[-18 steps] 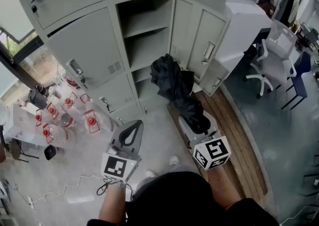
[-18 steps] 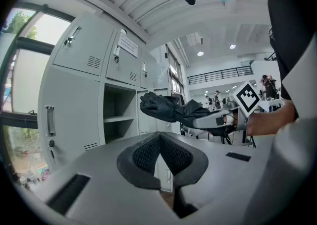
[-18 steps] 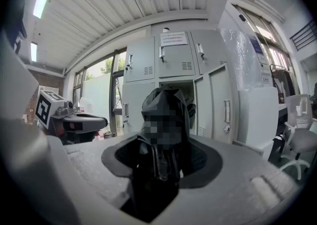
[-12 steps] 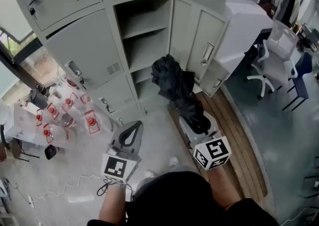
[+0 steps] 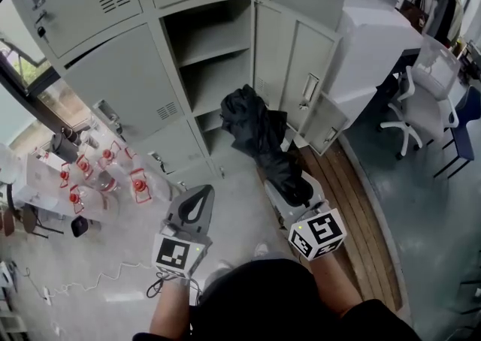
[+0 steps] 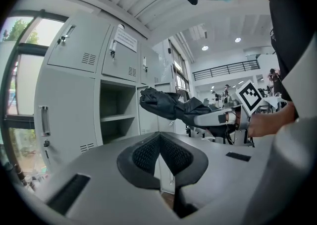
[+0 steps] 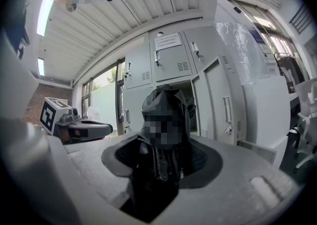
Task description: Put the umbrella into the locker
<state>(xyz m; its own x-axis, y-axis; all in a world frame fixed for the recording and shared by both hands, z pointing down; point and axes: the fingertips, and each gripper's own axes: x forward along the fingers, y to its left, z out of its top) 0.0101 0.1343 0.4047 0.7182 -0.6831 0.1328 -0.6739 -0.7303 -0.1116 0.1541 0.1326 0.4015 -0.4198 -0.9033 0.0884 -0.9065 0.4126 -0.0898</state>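
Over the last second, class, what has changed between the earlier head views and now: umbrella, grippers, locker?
Nothing was taken hold of or let go. Only the head view shifted slightly, lockers and floor together. The right gripper stays shut on the black umbrella, held out toward the open locker, not yet inside. The left gripper stays shut and empty; the locker door stays open.

Office: metal lockers [image 5: 120, 80], swivel chairs [image 5: 421, 110]

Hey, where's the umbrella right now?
In the head view the umbrella sits just right of centre, clamped in the right gripper, its far end in front of the open locker.
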